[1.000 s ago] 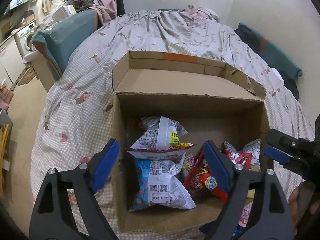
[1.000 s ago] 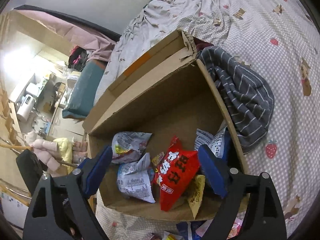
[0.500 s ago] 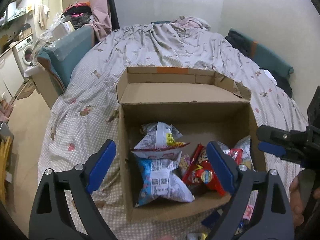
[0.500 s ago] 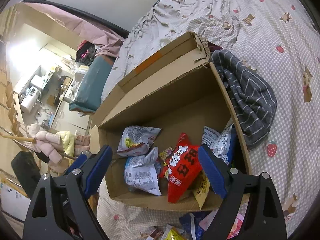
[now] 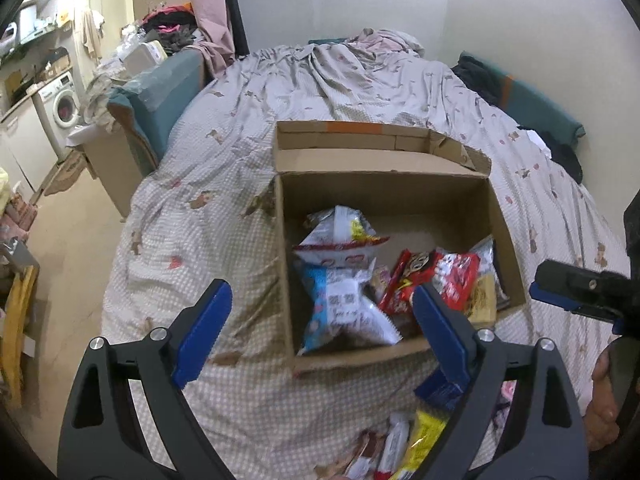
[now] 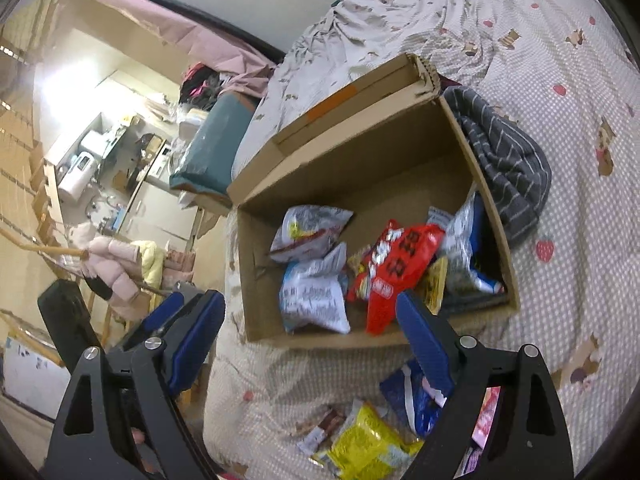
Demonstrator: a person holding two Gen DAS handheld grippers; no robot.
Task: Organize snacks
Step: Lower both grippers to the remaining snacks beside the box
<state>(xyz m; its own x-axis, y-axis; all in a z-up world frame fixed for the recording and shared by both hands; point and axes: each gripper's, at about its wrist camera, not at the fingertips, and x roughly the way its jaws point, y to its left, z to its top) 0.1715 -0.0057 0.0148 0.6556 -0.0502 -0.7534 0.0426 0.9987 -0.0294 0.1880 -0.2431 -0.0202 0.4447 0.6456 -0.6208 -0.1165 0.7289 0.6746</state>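
Note:
An open cardboard box [image 5: 400, 196] [image 6: 360, 168] sits on the bed and holds several snack bags: a white-blue bag [image 5: 344, 304] [image 6: 312, 292], a red bag [image 5: 456, 276] [image 6: 396, 268] and a white bag with yellow print [image 5: 340, 232] [image 6: 308, 224]. Loose snacks lie on the bedspread in front of the box, among them a yellow bag [image 5: 420, 440] [image 6: 364, 444] and a blue bag [image 6: 408, 396]. My left gripper [image 5: 320, 328] is open and empty, above the box's near edge. My right gripper [image 6: 312, 336] is open and empty, also near the front edge; it shows in the left wrist view [image 5: 576, 296].
The checked bedspread [image 5: 224, 208] covers the bed. A grey striped cloth [image 6: 508, 160] lies against the box's right side. A teal cushion [image 5: 164, 92] and a washing machine [image 5: 60, 104] stand left of the bed. The bed's left edge drops to the floor [image 5: 76, 248].
Both grippers have pulled back and up from the box, which now looks smaller and farther. Loose snacks in front of the box have come into view. Both stay open.

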